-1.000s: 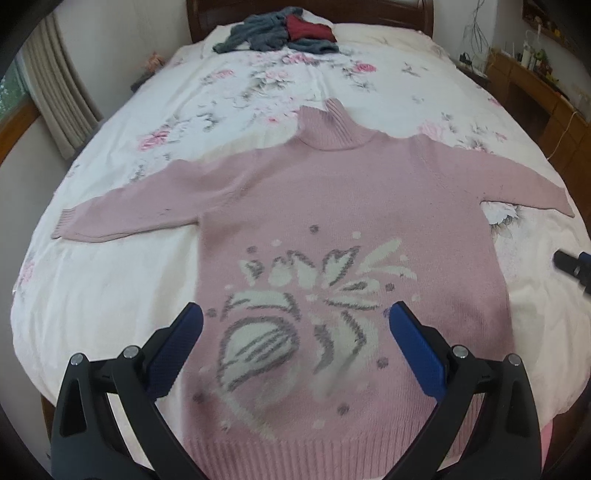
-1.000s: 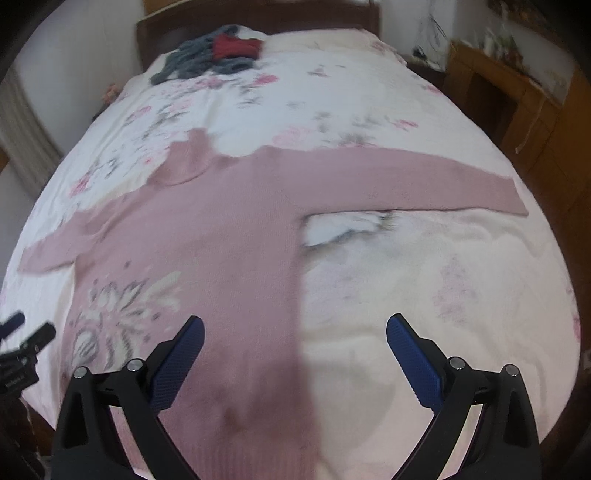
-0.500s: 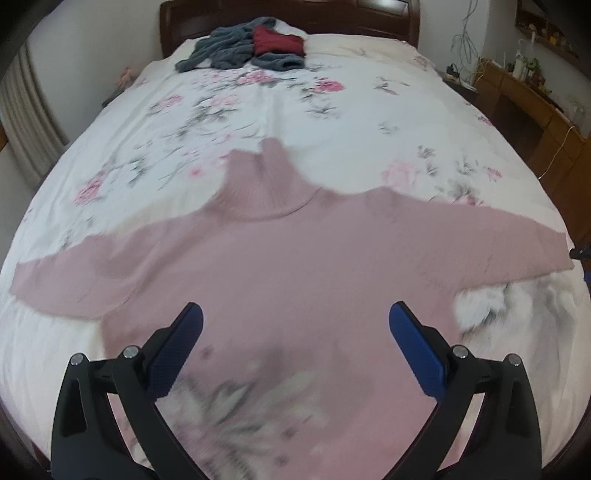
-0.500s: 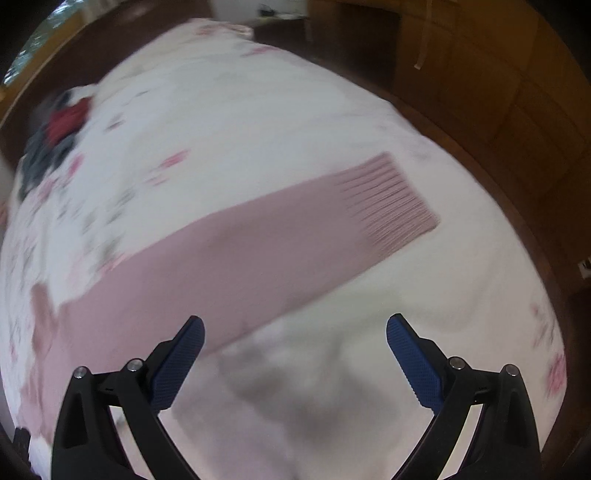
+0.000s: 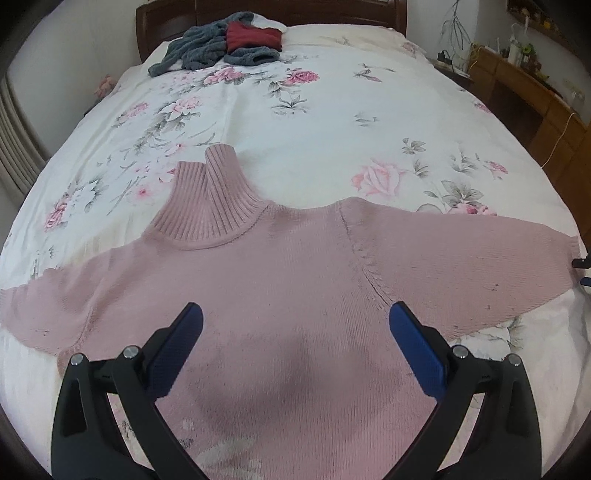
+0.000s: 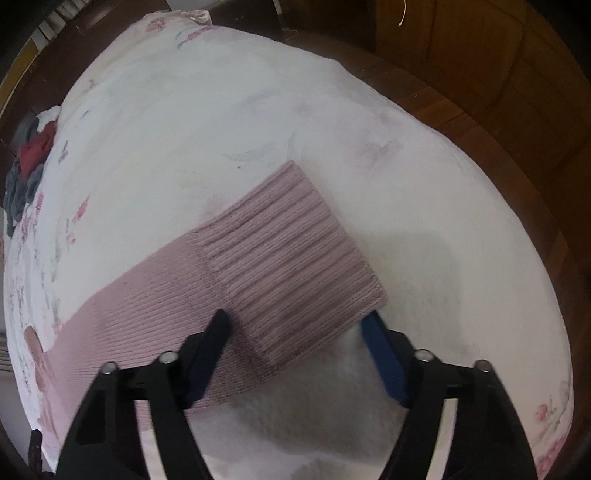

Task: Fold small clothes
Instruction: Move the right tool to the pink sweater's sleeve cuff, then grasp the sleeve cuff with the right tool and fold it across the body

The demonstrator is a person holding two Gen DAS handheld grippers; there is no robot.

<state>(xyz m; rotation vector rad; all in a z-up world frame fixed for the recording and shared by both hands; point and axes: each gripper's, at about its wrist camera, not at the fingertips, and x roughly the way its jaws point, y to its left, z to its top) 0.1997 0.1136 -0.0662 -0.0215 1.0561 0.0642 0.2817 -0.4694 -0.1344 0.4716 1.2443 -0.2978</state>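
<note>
A pink turtleneck sweater lies flat on the floral bedspread, sleeves spread out to both sides. My left gripper hovers open over the sweater's chest, nothing between its fingers. In the right wrist view the ribbed cuff of the sweater's right sleeve lies on the white cover. My right gripper is open and low over that cuff, one finger over the sleeve and the other at the cuff's end corner. Whether the fingers touch the fabric I cannot tell.
A heap of grey and red clothes sits at the head of the bed by the dark headboard. Wooden furniture stands along the right side. Wooden floor shows past the bed's edge.
My left gripper moved forward from the sweater's patterned front to its chest. My right gripper swung out to the right sleeve and came down close over the cuff.
</note>
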